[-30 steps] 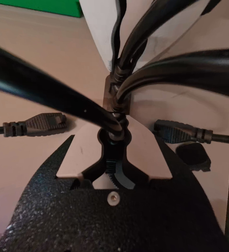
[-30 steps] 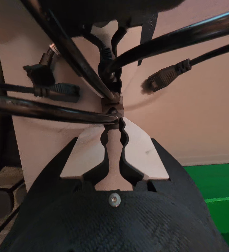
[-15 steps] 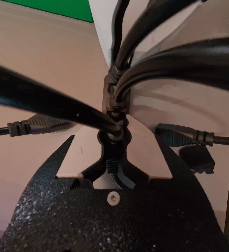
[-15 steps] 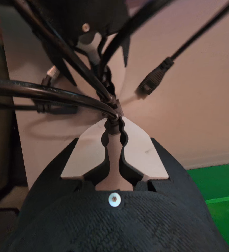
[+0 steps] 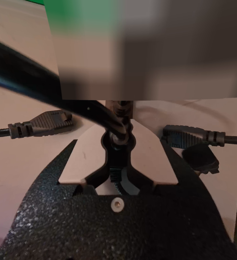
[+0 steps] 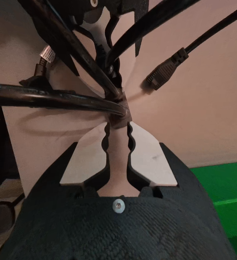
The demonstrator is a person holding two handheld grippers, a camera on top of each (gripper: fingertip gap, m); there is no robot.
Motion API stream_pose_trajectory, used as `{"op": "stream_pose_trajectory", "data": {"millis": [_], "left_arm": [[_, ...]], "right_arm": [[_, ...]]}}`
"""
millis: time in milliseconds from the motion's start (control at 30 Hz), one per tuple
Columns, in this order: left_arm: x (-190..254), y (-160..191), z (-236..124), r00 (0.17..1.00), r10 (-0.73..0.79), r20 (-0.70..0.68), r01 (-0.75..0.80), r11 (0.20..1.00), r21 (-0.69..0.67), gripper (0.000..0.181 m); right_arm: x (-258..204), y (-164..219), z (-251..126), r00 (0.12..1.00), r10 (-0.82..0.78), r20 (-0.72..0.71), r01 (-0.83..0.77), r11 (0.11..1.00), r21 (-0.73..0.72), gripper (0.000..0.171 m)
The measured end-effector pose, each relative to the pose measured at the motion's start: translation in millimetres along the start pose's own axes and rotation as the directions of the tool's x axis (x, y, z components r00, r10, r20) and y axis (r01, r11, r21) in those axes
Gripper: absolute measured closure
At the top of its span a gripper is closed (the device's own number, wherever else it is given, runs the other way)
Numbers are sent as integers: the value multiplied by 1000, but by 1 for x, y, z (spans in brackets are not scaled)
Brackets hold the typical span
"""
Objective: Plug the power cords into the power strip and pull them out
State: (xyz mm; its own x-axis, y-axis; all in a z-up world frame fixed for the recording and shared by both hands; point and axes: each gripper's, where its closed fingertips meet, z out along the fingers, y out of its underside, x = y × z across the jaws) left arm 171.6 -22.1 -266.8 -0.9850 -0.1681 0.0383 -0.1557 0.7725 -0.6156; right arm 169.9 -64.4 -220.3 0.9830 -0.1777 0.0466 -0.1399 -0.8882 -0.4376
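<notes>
Left gripper (image 5: 118, 135) is clamped tight on a black plug (image 5: 117, 153), its thick cord (image 5: 34, 83) running off toward 10 o'clock. Right gripper (image 6: 118, 126) comes at the same bundle from the opposite side, fingers a narrow gap apart with the tips around the edge of a small brownish block (image 6: 120, 121) where the cords meet — can't tell if it's actually pinching. Power strip isn't clearly visible. Loose grey plugs lie on the pale table (image 5: 16, 175) at 9 o'clock (image 5: 44, 123) and 3 o'clock (image 5: 188, 136) — neither touched.
</notes>
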Motion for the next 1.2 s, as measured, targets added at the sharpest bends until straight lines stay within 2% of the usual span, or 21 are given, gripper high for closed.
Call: {"op": "stream_pose_trajectory", "data": {"millis": [33, 100, 167, 267, 333, 400, 533, 700, 867, 1000, 1067, 1133, 1200], "left_arm": [[0, 0, 0, 1000, 2, 0, -2, 1000, -1, 157], [1, 0, 0, 1000, 3, -3, -3, 1000, 6, 157], [1, 0, 0, 1000, 8, -4, -8, 1000, 9, 156], [1, -1, 0, 1000, 12, -3, -12, 1000, 8, 156], [2, -1, 0, 1000, 11, -3, -11, 1000, 11, 156], [1, 0, 0, 1000, 18, 3, -18, 1000, 5, 156], [1, 0, 0, 998, 56, 24, -56, 998, 5, 155], [4, -1, -2, 999, 43, 7, -44, 999, 27, 155], [6, -2, -3, 999, 42, -4, -42, 997, 64, 155], [-2, -2, -3, 999, -16, 46, 14, 998, 56, 155], [-1, -2, -2, 999, -10, 32, 8, 999, 40, 155], [6, -3, -3, 1000, -1, -8, 2, 998, 64, 155], [7, -5, -4, 1000, -3, -10, 4, 996, 94, 155]], "right_arm": [[2, 1, 6, 1000, -18, -23, 18, 1000, -8, 143], [7, 3, 16, 996, -64, -56, 63, 998, -26, 135], [3, 0, 24, 999, -46, -7, 46, 999, -1, 134], [-3, -2, 32, 995, -50, 85, 49, 999, 12, 137], [-1, 1, 38, 994, -51, 96, 52, 999, -9, 146], [0, 2, 38, 992, -73, 106, 77, 996, -33, 146], [-2, 2, 38, 993, -97, 66, 99, 995, -32, 146], [-6, -1, 34, 1000, -24, -3, 24, 993, 120, 146], [-9, -2, 30, 999, -41, -30, 44, 994, 96, 146], [5, -4, 33, 995, 90, -35, -86, 989, 120, 145], [2, -2, 33, 998, 45, -45, -41, 995, 89, 146], [-8, -1, 28, 997, -66, -34, 69, 994, 88, 147], [-10, -1, 24, 993, -110, -44, 113, 991, 73, 146]]}}
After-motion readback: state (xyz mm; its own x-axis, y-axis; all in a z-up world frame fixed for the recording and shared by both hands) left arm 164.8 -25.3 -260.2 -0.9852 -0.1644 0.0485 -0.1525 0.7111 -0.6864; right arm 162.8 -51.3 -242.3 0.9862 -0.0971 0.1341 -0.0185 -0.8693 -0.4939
